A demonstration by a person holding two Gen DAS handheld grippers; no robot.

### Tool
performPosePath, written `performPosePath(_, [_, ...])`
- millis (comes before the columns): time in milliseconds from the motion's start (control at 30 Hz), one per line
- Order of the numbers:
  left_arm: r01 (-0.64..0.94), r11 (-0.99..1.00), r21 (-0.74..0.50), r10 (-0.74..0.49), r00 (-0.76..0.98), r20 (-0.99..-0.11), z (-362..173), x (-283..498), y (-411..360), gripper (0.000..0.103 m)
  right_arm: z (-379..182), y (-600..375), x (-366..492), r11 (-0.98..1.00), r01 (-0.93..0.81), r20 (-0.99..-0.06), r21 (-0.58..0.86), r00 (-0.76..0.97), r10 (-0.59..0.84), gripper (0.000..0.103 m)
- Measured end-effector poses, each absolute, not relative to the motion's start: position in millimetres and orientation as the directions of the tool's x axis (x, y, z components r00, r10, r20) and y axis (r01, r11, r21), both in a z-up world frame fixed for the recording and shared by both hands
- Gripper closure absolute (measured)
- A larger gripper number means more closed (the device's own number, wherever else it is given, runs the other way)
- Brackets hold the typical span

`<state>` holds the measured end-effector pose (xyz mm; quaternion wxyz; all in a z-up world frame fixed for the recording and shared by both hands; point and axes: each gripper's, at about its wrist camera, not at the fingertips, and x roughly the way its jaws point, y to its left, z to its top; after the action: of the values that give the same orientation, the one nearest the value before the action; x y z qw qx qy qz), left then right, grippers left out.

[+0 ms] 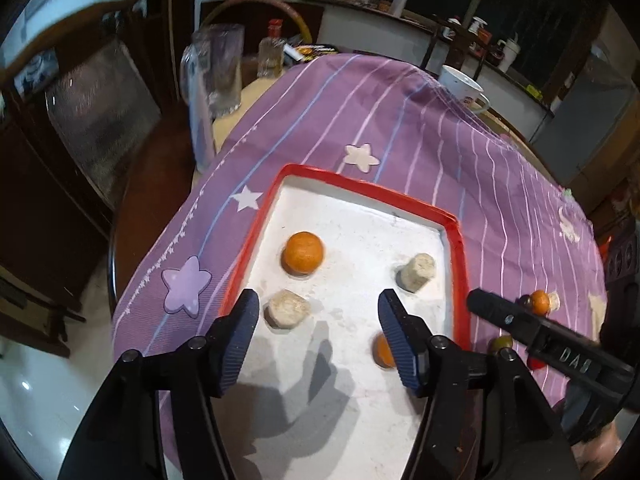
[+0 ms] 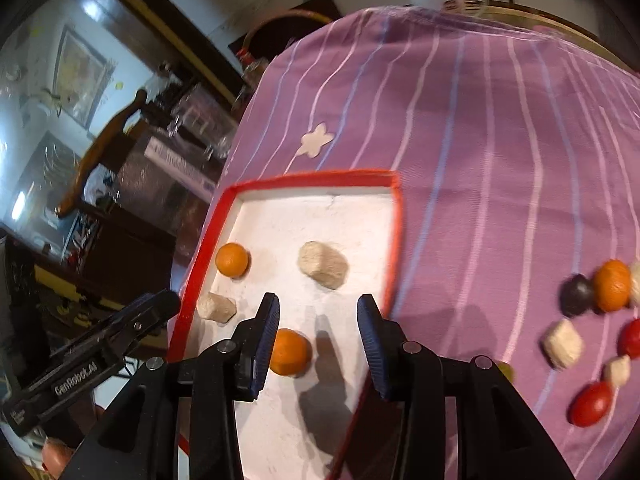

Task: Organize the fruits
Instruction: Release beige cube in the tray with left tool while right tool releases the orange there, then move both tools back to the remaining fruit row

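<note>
A white tray with a red rim (image 1: 460, 248) (image 2: 394, 240) lies on the purple striped cloth. In it are two oranges (image 1: 303, 252) (image 1: 382, 351) and two beige pieces (image 1: 287, 309) (image 1: 416, 272); the right wrist view shows them as oranges (image 2: 232, 259) (image 2: 290, 352) and beige pieces (image 2: 323, 265) (image 2: 216, 307). My left gripper (image 1: 318, 340) is open and empty above the tray. My right gripper (image 2: 318, 344) is open and empty over the tray's right side, just right of the near orange. Loose on the cloth to the right lie an orange (image 2: 611, 285), a dark fruit (image 2: 576, 294), red fruits (image 2: 592, 403) and beige pieces (image 2: 562, 343).
A white mug (image 1: 462, 86) stands at the table's far edge. A glass jug (image 1: 218, 68) and a bottle (image 1: 272, 54) stand at the far left. The table edge drops off to the left, with dark wooden furniture beyond.
</note>
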<state>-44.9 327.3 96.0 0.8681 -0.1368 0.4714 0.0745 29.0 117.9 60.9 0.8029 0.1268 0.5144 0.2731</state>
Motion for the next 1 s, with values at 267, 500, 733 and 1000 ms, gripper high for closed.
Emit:
performPosePath(267, [-0.127,0.990,-0.067,0.014,0.549,-0.836,105,-41,256,0.039,62,53,22,0.838,-0.208,-0.753,0.504,0.371,0.544,0.058])
performPosePath(500, [-0.067,0.996,-0.066,-0.021,0.529,-0.848,97,-32,208,0.039,56,-2,20,0.850,-0.138,-0.759,0.508,0.396,0.517,0.058])
performPosePath(733, [-0.065,0.993,-0.096,-0.052,0.493,-0.868,83,-22,175,0.039,51,-59,22,0.856,-0.085,-0.760,0.509,0.423,0.494,0.058])
performPosePath(1000, [-0.063,0.990,-0.127,-0.086,0.447,-0.891,60,-16,146,0.039,36,-124,30,0.866,0.001,-0.776,0.499,0.445,0.447,0.058])
